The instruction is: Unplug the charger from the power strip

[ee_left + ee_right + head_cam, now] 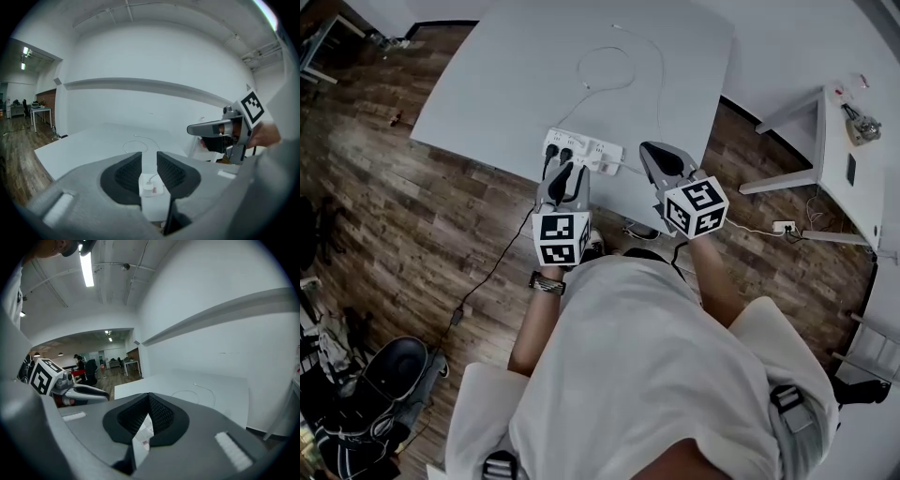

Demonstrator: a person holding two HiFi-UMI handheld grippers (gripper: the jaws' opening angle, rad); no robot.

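A white power strip (581, 148) lies near the front edge of the pale table (506, 84), with two black plugs at its left end. The white charger (608, 169) sits in its right end, and its thin white cable (623, 56) loops away across the table. My left gripper (566, 173) hovers just in front of the strip. It is open by a narrow gap (149, 157), through which the charger (149, 185) shows, untouched. My right gripper (651, 153) hangs beside the strip's right end, shut and empty (149, 397), with the strip (142, 439) below it.
A black cord (487, 272) runs from the strip off the table's edge to the wood floor. A second white table (853, 178) stands at the right, with a small socket block (785, 227) on the floor beside it. A dark bag and chair (389, 375) sit at the lower left.
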